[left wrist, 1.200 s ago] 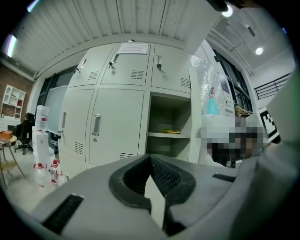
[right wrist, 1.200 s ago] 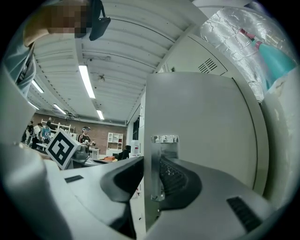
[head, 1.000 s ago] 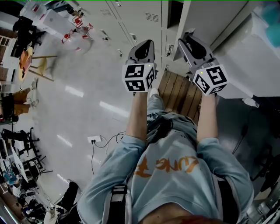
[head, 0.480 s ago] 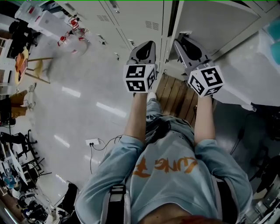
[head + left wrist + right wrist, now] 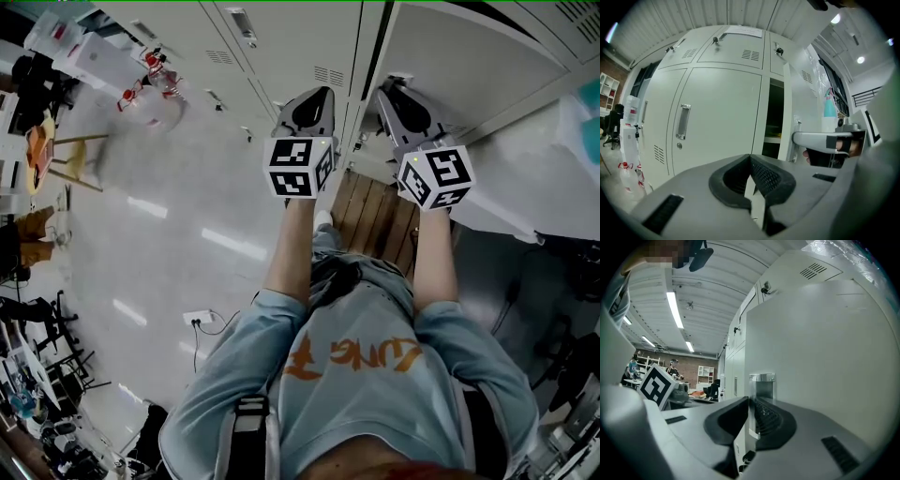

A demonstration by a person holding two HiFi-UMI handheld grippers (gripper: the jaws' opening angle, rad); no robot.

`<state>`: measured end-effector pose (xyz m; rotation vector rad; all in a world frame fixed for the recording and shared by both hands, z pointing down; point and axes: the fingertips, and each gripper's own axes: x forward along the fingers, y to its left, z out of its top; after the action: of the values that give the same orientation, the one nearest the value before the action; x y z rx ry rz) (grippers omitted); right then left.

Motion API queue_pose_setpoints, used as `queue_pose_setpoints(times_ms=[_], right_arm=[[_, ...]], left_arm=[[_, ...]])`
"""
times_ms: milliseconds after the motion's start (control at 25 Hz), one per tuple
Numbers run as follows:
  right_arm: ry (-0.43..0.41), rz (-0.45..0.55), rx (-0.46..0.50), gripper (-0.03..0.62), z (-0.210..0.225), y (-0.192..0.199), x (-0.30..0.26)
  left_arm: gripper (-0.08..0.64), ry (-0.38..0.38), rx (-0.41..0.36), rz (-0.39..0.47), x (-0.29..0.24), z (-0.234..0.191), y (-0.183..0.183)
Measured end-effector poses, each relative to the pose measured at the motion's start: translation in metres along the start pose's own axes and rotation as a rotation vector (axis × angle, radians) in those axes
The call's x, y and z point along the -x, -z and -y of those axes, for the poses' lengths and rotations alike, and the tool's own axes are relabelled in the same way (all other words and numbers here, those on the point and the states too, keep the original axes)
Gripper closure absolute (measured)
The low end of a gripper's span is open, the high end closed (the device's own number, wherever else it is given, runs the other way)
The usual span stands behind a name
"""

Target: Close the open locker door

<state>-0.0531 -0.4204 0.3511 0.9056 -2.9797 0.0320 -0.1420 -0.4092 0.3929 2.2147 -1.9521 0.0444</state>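
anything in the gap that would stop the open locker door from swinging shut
Nothing visible does. The dark opening between the open door and its locker shows only a shelf set back inside, nothing sticking out. The left gripper points at the closed locker beside the opening, not into it.

Glossy pale floor [image 5: 178, 253]; brick back wall [image 5: 693, 363]; ceiling strip lights [image 5: 675, 309].
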Motion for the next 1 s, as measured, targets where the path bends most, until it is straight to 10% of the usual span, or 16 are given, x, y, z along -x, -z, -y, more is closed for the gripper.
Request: queue_pose_setpoints(times_ms=[1000], right_arm=[[0.289,-0.015,0.023,0.537,0.049,0.001,-0.051]], left_arm=[[0.541,0.212,-0.049,0.065,-0.066,-0.017,-0.044]])
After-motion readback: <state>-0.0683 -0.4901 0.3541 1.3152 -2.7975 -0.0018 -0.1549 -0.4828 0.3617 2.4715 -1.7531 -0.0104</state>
